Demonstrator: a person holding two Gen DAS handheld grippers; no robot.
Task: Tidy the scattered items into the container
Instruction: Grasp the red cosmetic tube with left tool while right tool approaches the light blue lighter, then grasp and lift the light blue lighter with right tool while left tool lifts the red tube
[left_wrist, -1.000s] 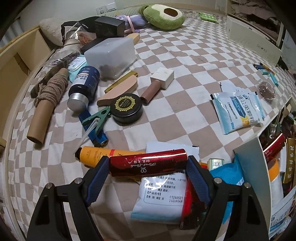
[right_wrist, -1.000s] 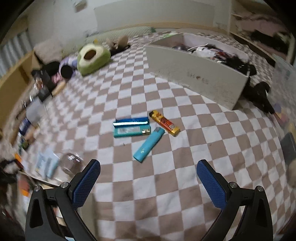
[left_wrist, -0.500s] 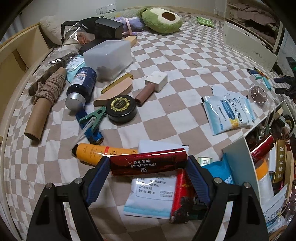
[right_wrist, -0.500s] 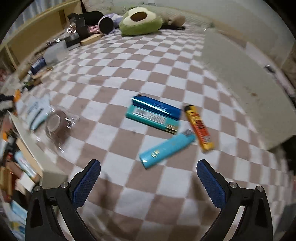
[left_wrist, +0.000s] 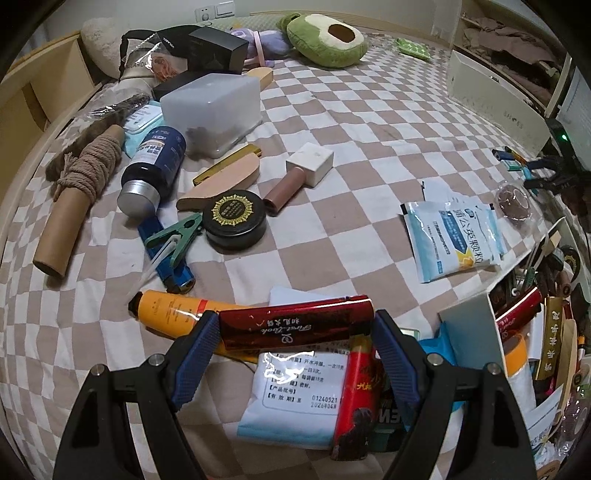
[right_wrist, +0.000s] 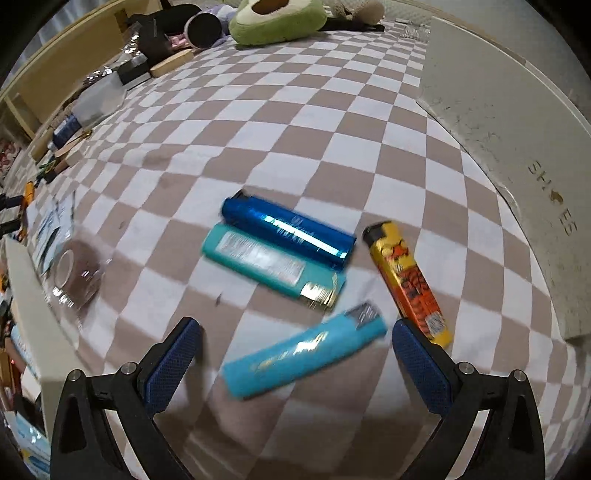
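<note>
My left gripper is shut on a shiny red tube, held crosswise above an orange tube and a white sachet. The white container, packed with items, stands at the lower right. In the right wrist view my right gripper is open just above a light blue lighter that lies between its fingers. A dark blue lighter, a teal lighter and a yellow-orange lighter lie beside it. The right gripper also shows far right in the left wrist view.
On the checkered bedspread lie a black round tin, a navy bottle, a cardboard tube, a frosted plastic box, blue-white sachets and wrapped tape. A white shoe box bounds the right; an avocado plush lies far back.
My right gripper dropped and rolled toward the lighters, so the light blue lighter now lies between its fingers. The left gripper stayed put, gripping the red tube.
</note>
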